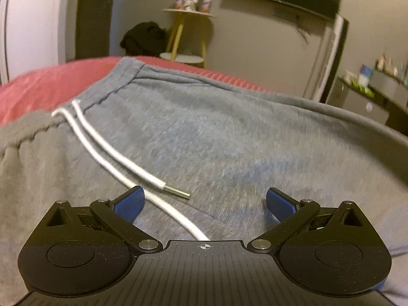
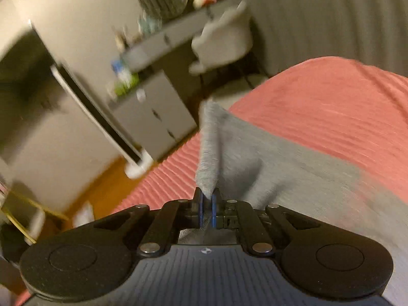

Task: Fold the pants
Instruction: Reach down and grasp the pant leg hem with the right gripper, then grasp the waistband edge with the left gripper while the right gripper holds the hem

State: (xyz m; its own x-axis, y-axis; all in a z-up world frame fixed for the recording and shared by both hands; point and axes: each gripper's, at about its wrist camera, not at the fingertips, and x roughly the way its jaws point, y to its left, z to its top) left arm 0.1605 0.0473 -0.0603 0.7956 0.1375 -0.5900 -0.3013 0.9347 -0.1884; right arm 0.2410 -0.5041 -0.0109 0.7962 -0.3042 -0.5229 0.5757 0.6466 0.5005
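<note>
Wide apart, the left claw (image 1: 204, 201) hangs released over the grey pants (image 1: 216, 137), its blue fingers (image 1: 128, 204) flanking a white drawstring (image 1: 122, 158). Pants lie on a red bedspread (image 1: 46, 84). Right claw (image 2: 207, 204) is clenched on a raised fold of the pants (image 2: 207, 148).

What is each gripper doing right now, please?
Left gripper: open, holding nothing, over the grey pants near the drawstring.
Right gripper: jaws shut on a pinched fold of the grey pants.
</note>
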